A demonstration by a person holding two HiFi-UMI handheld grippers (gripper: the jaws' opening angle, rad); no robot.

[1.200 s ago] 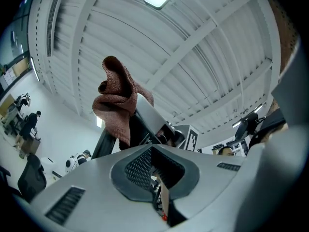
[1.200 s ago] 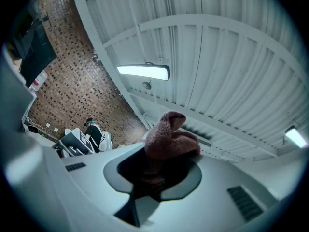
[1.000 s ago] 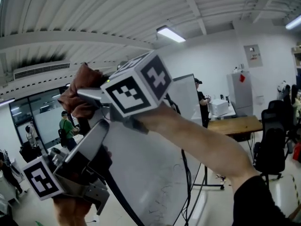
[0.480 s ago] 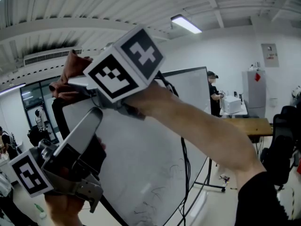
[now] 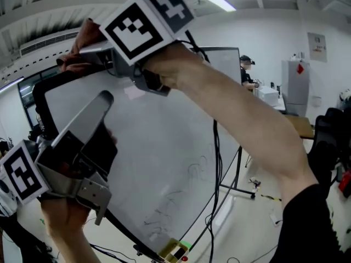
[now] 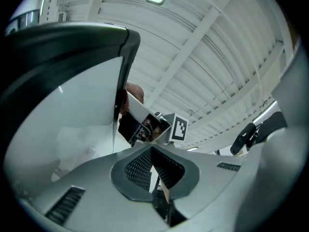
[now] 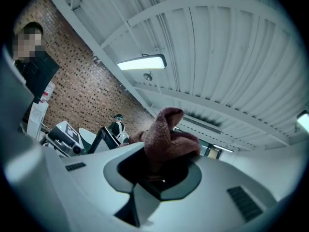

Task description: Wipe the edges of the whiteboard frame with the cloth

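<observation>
The whiteboard stands tilted, with a black frame round it. My right gripper is shut on a reddish-brown cloth and holds it at the frame's top left corner. The right gripper view has the cloth bunched between the jaws of the right gripper. My left gripper is lower left, pointing up in front of the board's face. Its jaws meet in the left gripper view, so the left gripper is shut with nothing in it. There the frame rises at the left, with the cloth behind it.
Black cables hang from my right gripper across the board. A person in a cap, a wooden table and a white cabinet are at the back right. A black chair is at the right.
The right gripper with the cloth now shows higher in the head view, still at the board's top left corner. More of the board's lower part is in view. The left gripper keeps its place.
</observation>
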